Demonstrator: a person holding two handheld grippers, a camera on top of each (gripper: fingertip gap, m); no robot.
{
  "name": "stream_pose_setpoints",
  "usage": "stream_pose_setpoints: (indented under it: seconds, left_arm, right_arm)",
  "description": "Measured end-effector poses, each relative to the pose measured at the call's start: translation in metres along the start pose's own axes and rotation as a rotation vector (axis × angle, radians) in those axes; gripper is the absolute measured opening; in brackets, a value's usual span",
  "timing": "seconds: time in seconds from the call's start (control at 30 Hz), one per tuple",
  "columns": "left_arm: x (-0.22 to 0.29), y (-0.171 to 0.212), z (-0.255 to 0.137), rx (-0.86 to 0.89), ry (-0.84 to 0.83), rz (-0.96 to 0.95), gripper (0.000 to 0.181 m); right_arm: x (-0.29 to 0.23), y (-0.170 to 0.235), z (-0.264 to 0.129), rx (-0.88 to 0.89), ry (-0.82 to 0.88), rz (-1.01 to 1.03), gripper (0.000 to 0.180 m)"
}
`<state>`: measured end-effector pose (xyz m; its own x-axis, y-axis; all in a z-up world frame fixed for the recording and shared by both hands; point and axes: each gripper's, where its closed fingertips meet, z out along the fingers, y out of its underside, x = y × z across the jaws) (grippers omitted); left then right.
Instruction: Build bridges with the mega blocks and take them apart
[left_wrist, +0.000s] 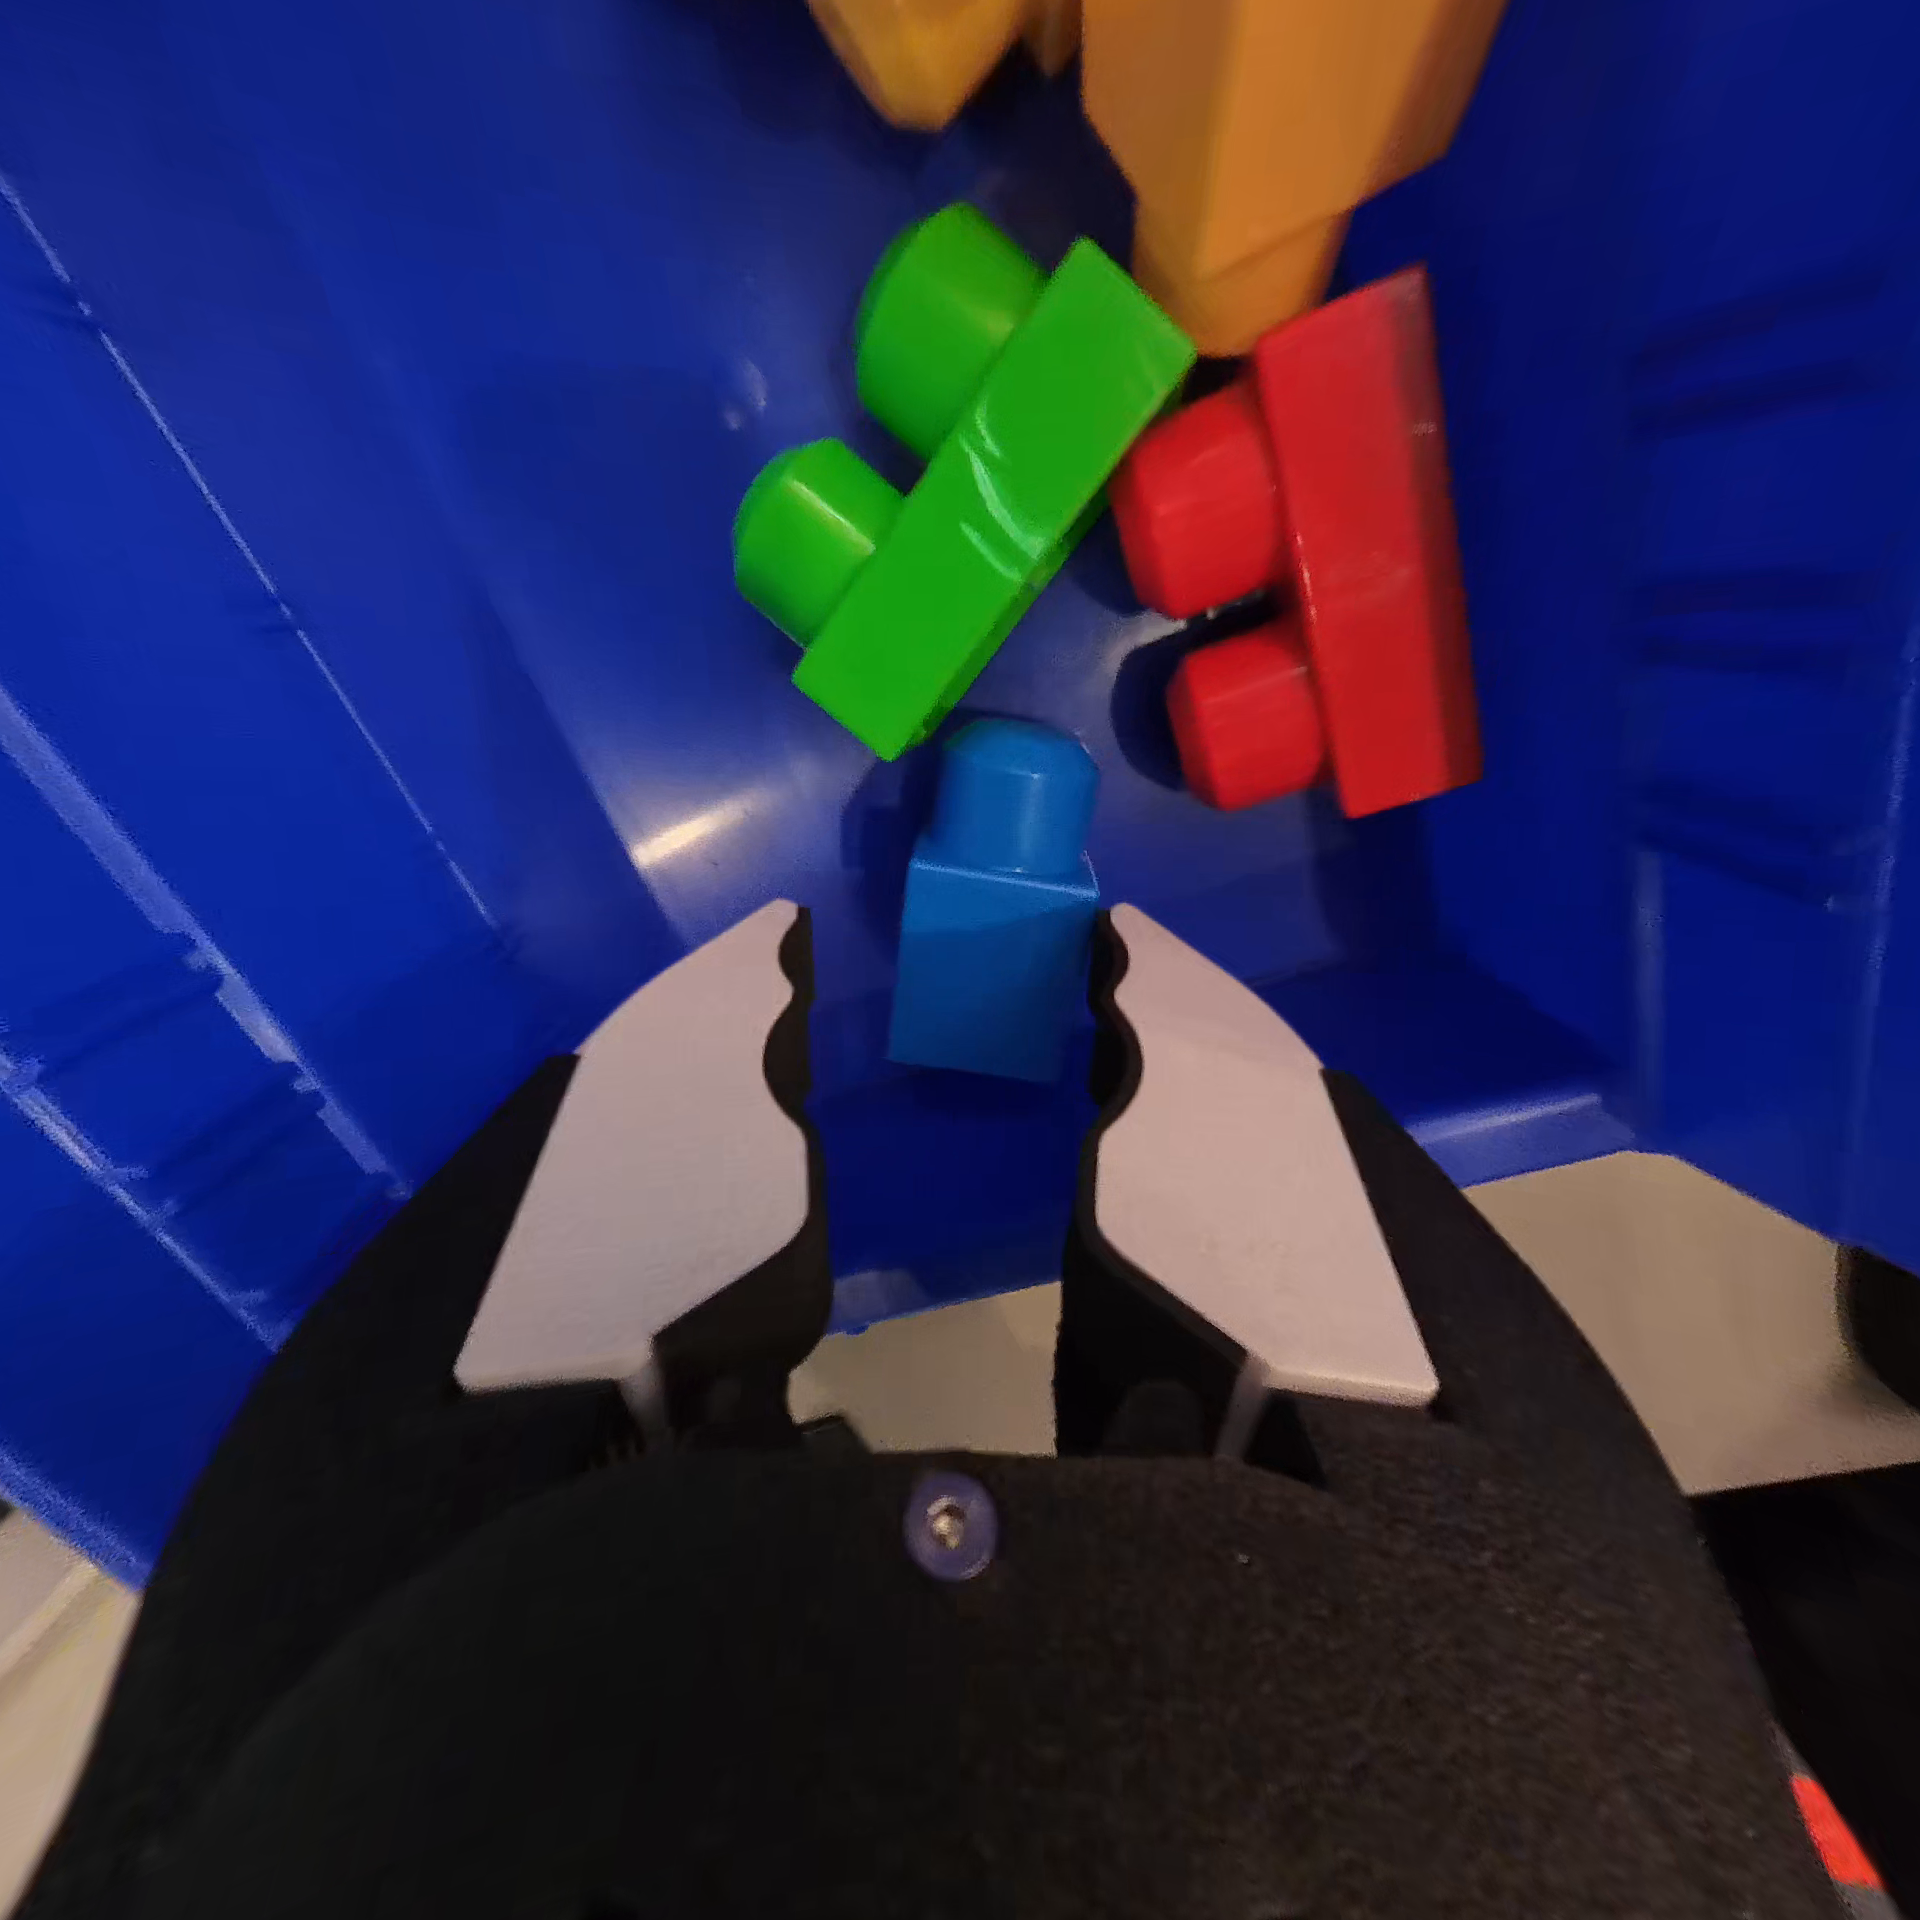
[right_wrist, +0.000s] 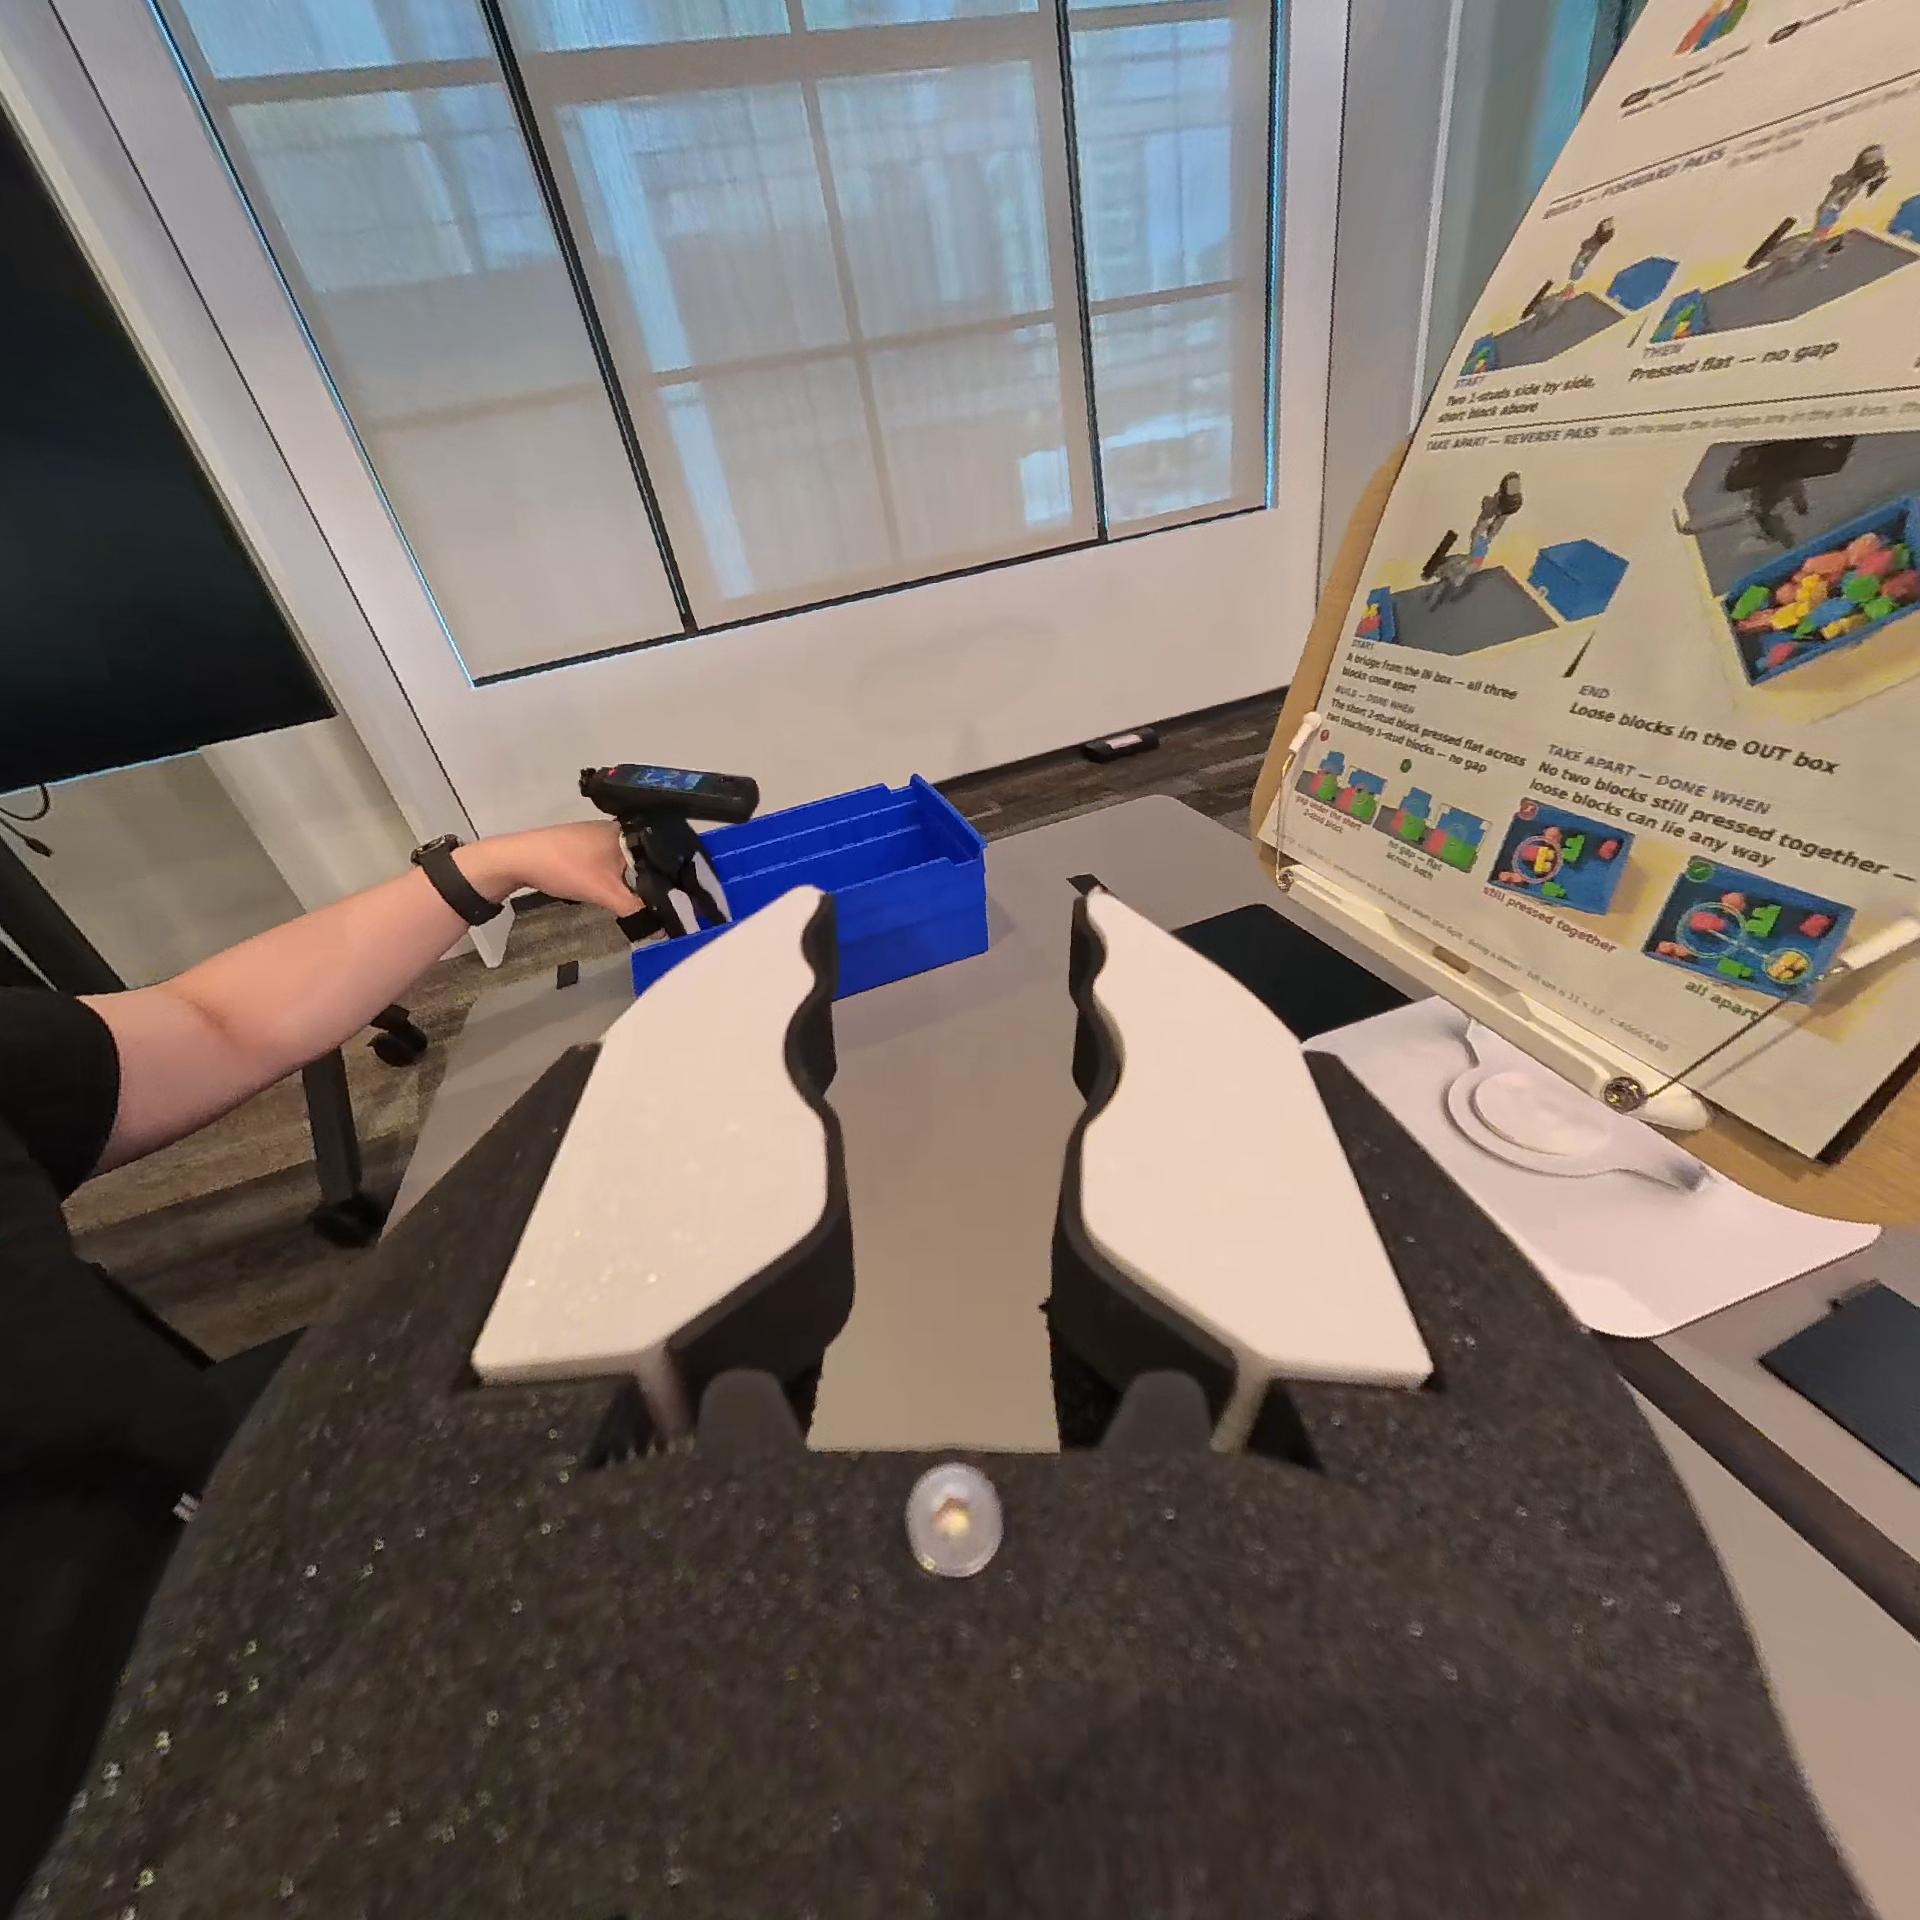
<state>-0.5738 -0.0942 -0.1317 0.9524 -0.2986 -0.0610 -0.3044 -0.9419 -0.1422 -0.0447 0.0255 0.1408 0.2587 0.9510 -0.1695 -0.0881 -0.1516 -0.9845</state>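
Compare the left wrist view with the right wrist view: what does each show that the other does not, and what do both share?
Only the left wrist view shows the bin's contents: a green block, a red block, an orange block, and a small blue block between the open left tongs. Only the right wrist view shows the open, empty right tongs, the window, the instruction poster and the person's arm. Both show the blue bin and the left tongs.

Soft daylight comes through the window (right_wrist: 727, 312), leaving the room evenly bright with faint shadows. Inside the blue bin (left_wrist: 312, 623) small glare streaks shine on the glossy floor, and the orange blocks (left_wrist: 1226, 156) at the bin's far end are motion-blurred. Both views bend straight lines near their edges.
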Motion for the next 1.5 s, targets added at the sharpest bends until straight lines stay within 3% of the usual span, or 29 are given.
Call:
stream_pose_setpoints:
  seconds: [0.07, 0.33, 0.47, 0.57, 0.63, 0.73, 0.9, 1.07, 1.5]
  left_arm:
    - [0.003, -0.005, 0.000, 0.027, 0.036, -0.030, 0.034]
    - [-0.004, -0.022, -0.023, 0.203, 0.082, -0.077, 0.035]
    - [0.013, -0.049, -0.090, 0.425, 0.152, -0.059, 0.034]
    - [0.062, -0.083, -0.156, 0.613, 0.232, 0.061, 0.034]
    - [0.113, -0.102, -0.175, 0.632, 0.281, 0.195, 0.034]
    - [0.190, -0.126, -0.157, 0.532, 0.327, 0.386, 0.034]
    - [0.271, -0.156, -0.068, 0.311, 0.273, 0.596, 0.034]
    - [0.289, -0.182, -0.021, 0.218, 0.203, 0.637, 0.034]
    - [0.292, -0.190, 0.007, 0.110, 0.191, 0.625, 0.034]
  right_arm:
    - [0.002, 0.000, 0.000, 0.004, -0.007, 0.007, 0.041]
    - [0.002, 0.004, 0.002, -0.020, -0.014, 0.004, 0.040]
    - [0.000, 0.000, 0.000, -0.005, -0.014, -0.003, 0.040]
    - [0.000, -0.002, 0.001, 0.011, -0.021, 0.005, 0.039]
    - [0.000, -0.001, 0.004, 0.011, -0.027, 0.014, 0.039]
    - [-0.004, 0.005, 0.008, -0.012, -0.039, 0.012, 0.039]
    - [-0.008, 0.014, 0.010, -0.069, -0.019, -0.021, 0.040]
    - [-0.010, 0.020, 0.010, -0.099, -0.021, -0.022, 0.040]
    - [-0.009, 0.023, 0.008, -0.128, -0.024, -0.023, 0.041]
